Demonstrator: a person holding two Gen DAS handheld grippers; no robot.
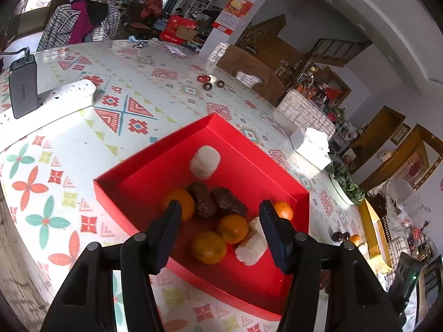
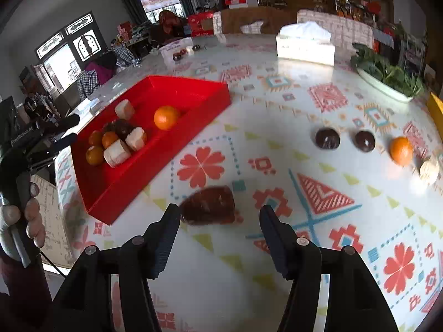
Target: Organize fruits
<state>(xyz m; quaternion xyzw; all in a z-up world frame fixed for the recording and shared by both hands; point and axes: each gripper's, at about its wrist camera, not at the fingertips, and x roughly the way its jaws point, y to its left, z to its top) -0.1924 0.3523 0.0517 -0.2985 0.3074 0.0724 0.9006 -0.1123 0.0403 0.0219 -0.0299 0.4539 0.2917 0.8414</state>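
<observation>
The right hand-held gripper [image 2: 220, 217] hung released, jaws wide and empty, just short of a dark red-brown fruit [image 2: 209, 206] lying on the patterned tabletop [image 2: 304, 193], beside the near corner of the red box [image 2: 116, 193]. The fruit appeared blurred in the right wrist view, wedge-shaped and glossy, nearer the left finger than the right; its exact kind could not be told. To take it cleanly, the gripper would likely need to shift slightly left so the fruit sat centred between the fingers, drop low to the tabletop, and close gently, since the fruit looked soft enough to bruise.

The left hand-held gripper [image 1: 220, 213] hovered over the box, likewise released and holding nothing. Already in the box lay four oranges [image 1: 232, 228], two dark lumpy fruits [image 1: 228, 202] and several pale, peeled-looking chunks [image 1: 205, 161], most bunched at one end with one orange and one chunk apart. The far end of the box floor looked the easiest place to set the next piece.

Still loose on the tabletop, well apart from the box, were two dark round fruits [image 2: 327, 137], an orange [image 2: 401, 150] and a pale chunk [image 2: 429, 169] at the right edge. The sorting seemed a little past halfway.
</observation>
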